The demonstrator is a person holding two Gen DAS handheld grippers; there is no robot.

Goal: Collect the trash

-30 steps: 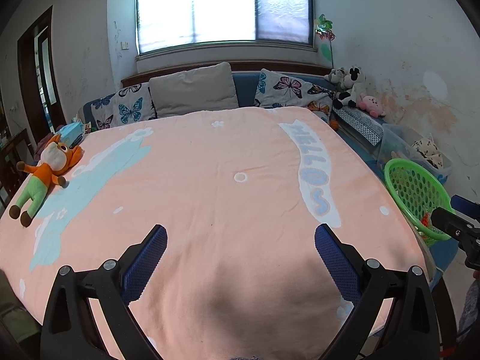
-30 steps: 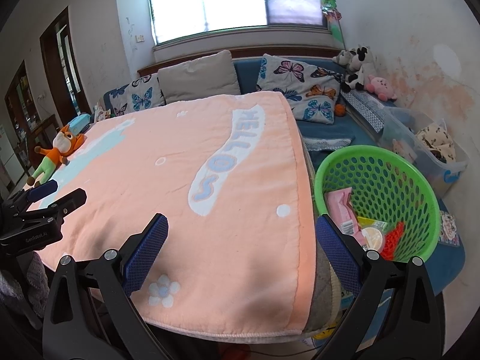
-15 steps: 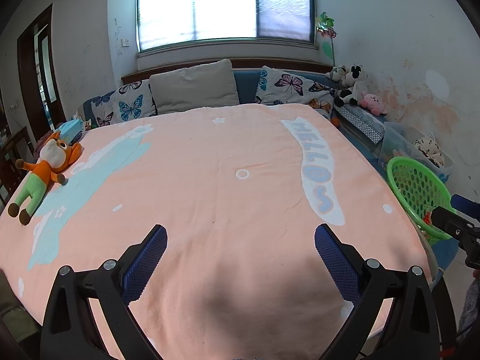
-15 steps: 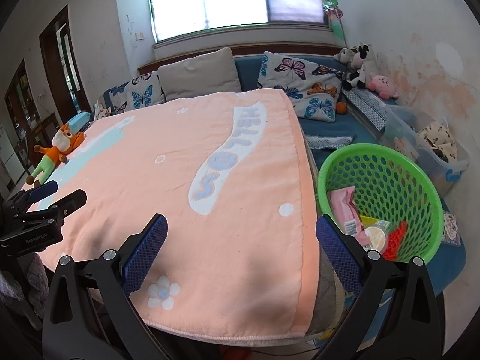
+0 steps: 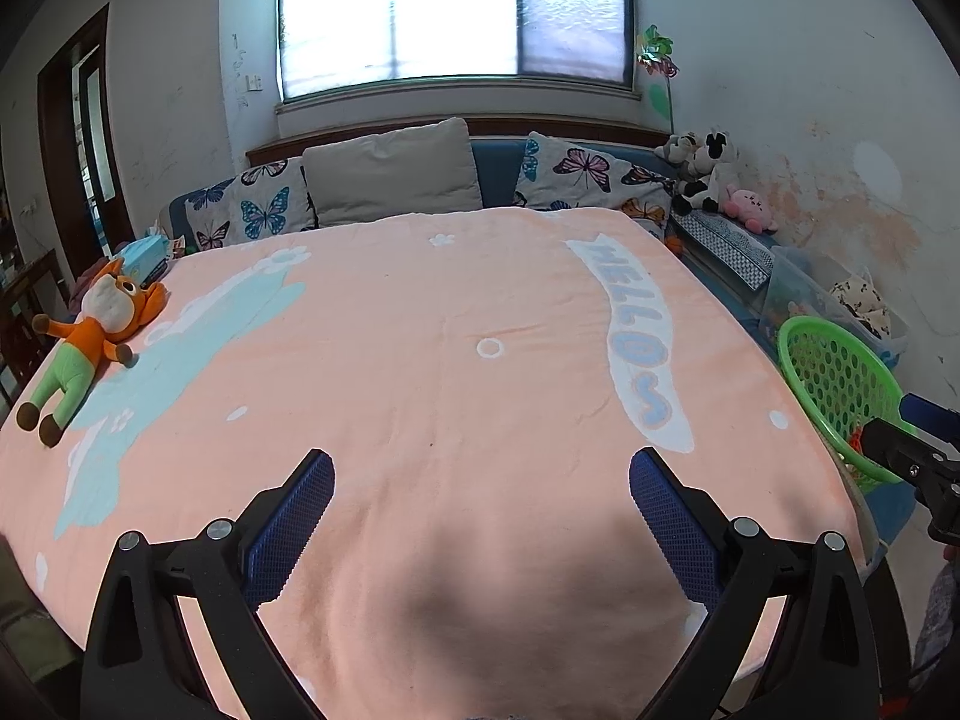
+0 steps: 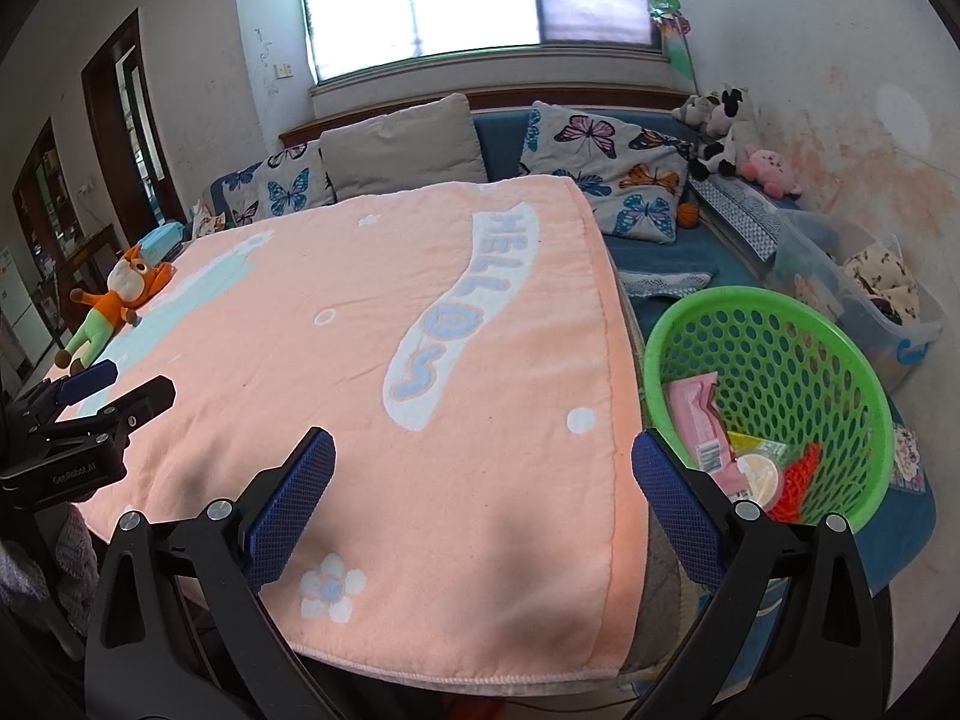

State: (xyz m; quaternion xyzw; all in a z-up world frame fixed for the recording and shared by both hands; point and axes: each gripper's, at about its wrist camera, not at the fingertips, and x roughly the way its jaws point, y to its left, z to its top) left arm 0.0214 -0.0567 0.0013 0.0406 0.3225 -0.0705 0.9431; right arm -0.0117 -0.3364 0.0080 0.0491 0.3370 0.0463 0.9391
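A green plastic basket [image 6: 774, 324] stands beside the right edge of the table; it also shows in the left wrist view [image 5: 840, 378]. Inside it lie a pink wrapper [image 6: 699, 420], a yellow-green packet [image 6: 759, 462] and a red piece [image 6: 795, 483]. My left gripper [image 5: 480, 510] is open and empty over the near part of the peach blanket [image 5: 420, 360]. My right gripper [image 6: 483, 510] is open and empty over the blanket's near right corner, left of the basket.
An orange and green plush toy [image 5: 90, 336] lies at the blanket's left edge. A sofa with butterfly cushions [image 5: 588, 180] and a grey cushion [image 5: 390, 174] runs behind the table. Plush toys [image 5: 708, 174] and a clear storage box [image 6: 864, 294] stand at the right wall.
Both grippers have drawn back and risen slightly; the table and basket sit a little farther and lower in view. Both stay open and empty.
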